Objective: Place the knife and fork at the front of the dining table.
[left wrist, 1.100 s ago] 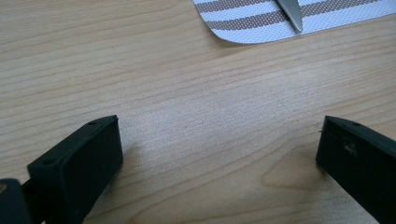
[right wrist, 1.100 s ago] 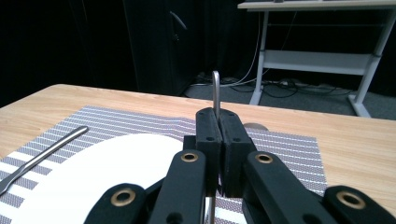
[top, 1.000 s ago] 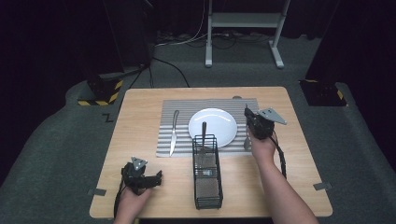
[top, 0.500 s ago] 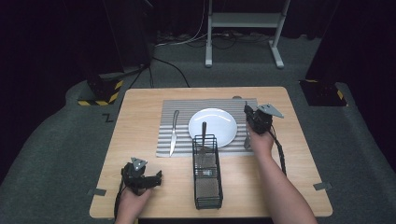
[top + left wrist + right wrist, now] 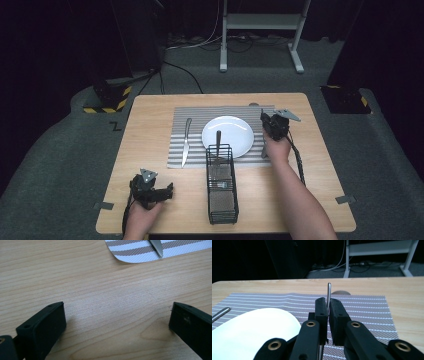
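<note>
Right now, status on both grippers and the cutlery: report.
Right gripper shut on a thin metal utensil, held over the striped placemat beside the white plate. Left gripper open, empty, over bare table. Nothing in the way.

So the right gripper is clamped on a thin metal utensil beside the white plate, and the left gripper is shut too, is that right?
Not quite. The right gripper is indeed clamped on the thin metal utensil beside the white plate, but the left gripper is open: the left gripper view shows its jaws wide apart over bare table, holding nothing.
</note>
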A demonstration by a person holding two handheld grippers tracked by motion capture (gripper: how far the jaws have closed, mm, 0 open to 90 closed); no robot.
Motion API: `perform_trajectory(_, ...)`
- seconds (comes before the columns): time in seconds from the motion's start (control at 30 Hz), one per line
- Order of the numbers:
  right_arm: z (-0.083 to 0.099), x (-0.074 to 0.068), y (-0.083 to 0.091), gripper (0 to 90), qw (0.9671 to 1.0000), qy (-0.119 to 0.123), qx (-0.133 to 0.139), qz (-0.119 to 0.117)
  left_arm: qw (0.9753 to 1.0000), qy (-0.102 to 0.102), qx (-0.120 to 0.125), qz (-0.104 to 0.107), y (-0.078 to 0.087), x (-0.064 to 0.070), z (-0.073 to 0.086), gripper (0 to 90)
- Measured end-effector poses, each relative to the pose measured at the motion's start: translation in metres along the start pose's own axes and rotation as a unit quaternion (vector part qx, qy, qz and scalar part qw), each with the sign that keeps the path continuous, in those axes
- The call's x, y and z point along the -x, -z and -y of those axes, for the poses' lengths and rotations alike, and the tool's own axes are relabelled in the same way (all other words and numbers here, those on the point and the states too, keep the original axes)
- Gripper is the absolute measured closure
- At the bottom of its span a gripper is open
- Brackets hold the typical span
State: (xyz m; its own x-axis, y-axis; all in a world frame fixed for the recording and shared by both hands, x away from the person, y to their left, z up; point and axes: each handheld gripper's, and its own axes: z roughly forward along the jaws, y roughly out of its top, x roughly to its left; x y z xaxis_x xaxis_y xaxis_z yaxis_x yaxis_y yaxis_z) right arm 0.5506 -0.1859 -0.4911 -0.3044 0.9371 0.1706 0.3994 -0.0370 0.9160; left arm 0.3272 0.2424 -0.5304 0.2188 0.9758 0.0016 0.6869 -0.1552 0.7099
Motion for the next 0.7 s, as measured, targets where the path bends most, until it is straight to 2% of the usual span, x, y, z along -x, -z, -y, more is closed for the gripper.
perform_trajectory(0.33,0.005,0.001,-0.011,85.1,0.9997,0.004,-0.022,0.008,1.0,0.0,0.0,0.0,0.0,0.0,0.0,1.1)
perform_trajectory(0.7,0.004,0.005,-0.012,85.0,0.9991,0.006,-0.039,0.017,1.0,0.0,0.0,0.0,0.0,0.0,0.0,1.1)
